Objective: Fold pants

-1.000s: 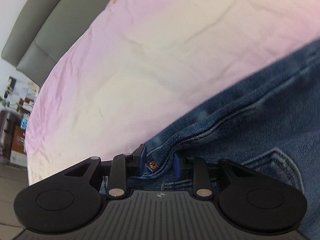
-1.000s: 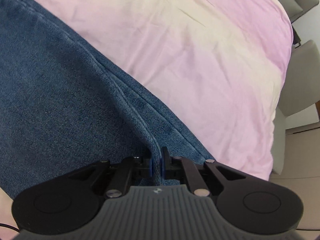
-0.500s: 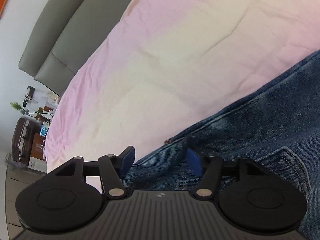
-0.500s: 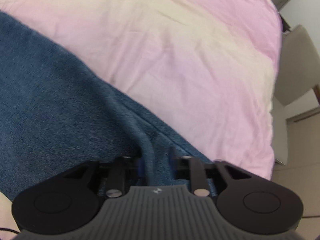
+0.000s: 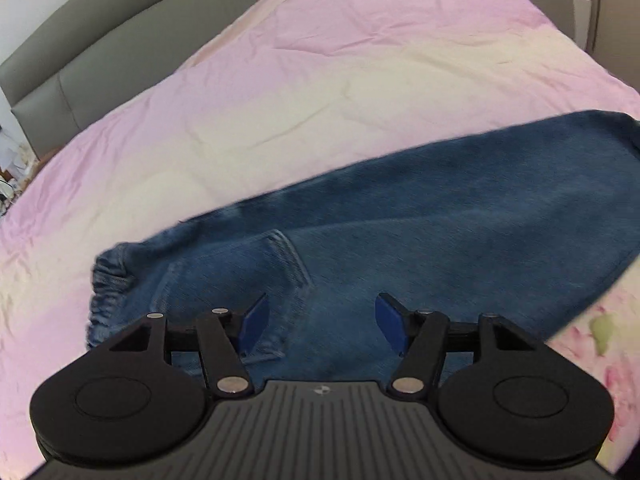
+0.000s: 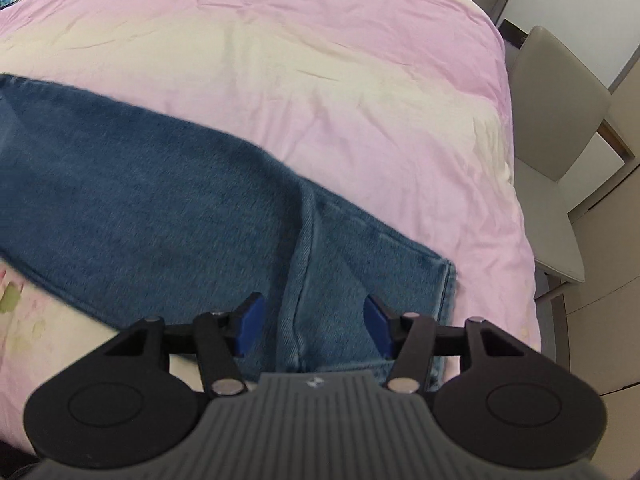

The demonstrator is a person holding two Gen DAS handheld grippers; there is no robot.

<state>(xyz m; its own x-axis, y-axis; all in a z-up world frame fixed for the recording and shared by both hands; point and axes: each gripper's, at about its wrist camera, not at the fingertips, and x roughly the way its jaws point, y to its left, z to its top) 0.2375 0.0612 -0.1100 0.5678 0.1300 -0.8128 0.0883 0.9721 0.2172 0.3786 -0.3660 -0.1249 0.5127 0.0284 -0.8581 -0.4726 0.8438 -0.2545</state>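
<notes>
Blue denim pants (image 5: 400,216) lie flat on the pink bed cover, folded lengthwise. In the left wrist view the elastic waistband (image 5: 108,280) is at the left and a back pocket (image 5: 236,272) faces up. My left gripper (image 5: 320,324) is open and empty, raised above the pocket end. In the right wrist view the pants (image 6: 140,184) run to the leg hem (image 6: 446,288) at the right. My right gripper (image 6: 312,324) is open and empty, raised above the hem end.
A pink and cream bed cover (image 5: 320,80) spreads beyond the pants. A grey headboard (image 5: 80,52) stands behind it. A grey chair (image 6: 560,152) stands beside the bed's right edge. A floral patch of the cover (image 5: 592,344) shows near the front.
Both grippers opened, let go of the pants and pulled up and back. The pants now lie flat on the bed.
</notes>
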